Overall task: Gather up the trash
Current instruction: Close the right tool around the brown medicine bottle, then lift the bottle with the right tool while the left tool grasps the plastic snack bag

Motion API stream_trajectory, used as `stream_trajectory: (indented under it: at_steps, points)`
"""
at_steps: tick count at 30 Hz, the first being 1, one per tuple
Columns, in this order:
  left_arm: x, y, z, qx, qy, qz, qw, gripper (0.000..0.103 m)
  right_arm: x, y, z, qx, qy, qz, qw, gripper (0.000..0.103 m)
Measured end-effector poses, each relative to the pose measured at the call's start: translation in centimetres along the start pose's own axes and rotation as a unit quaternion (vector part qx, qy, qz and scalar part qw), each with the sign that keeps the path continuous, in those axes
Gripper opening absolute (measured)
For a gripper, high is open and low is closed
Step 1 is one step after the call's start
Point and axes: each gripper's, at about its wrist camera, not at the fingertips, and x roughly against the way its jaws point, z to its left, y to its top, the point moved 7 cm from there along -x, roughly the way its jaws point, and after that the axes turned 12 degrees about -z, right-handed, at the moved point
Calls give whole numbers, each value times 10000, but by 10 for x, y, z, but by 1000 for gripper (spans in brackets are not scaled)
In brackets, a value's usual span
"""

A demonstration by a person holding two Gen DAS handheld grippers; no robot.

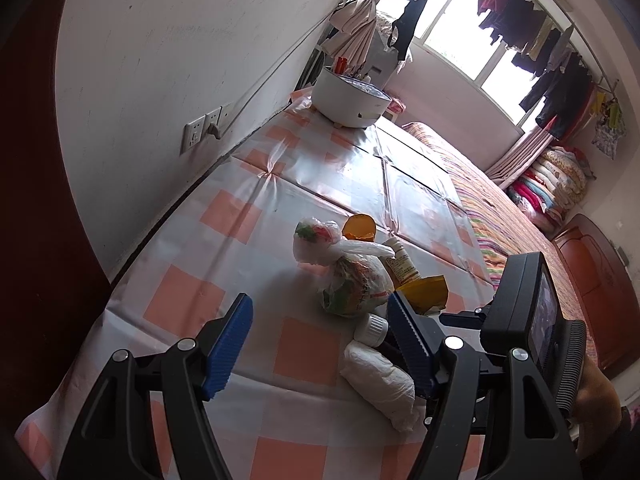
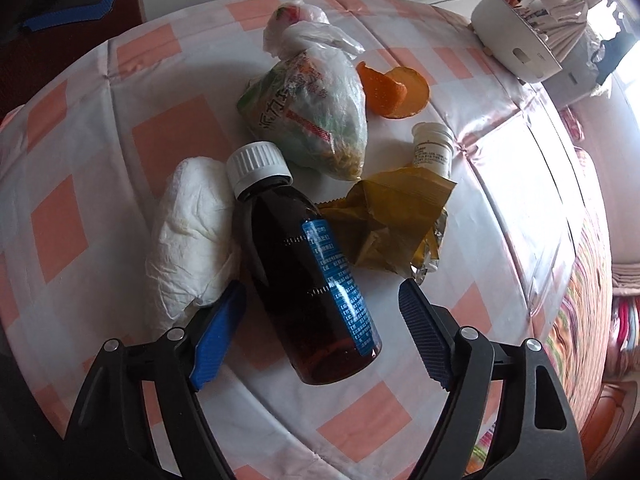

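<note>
While the right gripper (image 2: pixel 322 320) hangs with jaws apart around its lower body, pads not touching, a brown bottle (image 2: pixel 308 264) lies on the checked tablecloth (image 2: pixel 72 216), white cap pointing away. A crumpled white wad (image 2: pixel 192 236) touches its left; yellow wrapper (image 2: pixel 392 224), tied plastic bag (image 2: pixel 316 120), orange peel (image 2: pixel 394 90) lie beyond. The left gripper (image 1: pixel 320 340) stands open, empty.

Window (image 1: pixel 460 36) glare, fisheye edges dark.

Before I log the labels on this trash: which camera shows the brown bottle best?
The right wrist view: the brown bottle lies whole between the open jaws, white cap and blue label facing the camera. In the left wrist view only its white cap shows; the gripper's finger hides the body.
</note>
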Motion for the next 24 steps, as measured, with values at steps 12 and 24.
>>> stream_trajectory:
  at_steps: [12, 24]
  points:
    - [-8, -1, 1, 65, 26, 115, 9999, 68, 5, -20, -5, -1079, 640, -320, 9916, 49]
    - [-52, -11, 2, 419, -10, 728, 9965, 67, 91, -109, -17, -4070, 1502, -2591, 8629, 42]
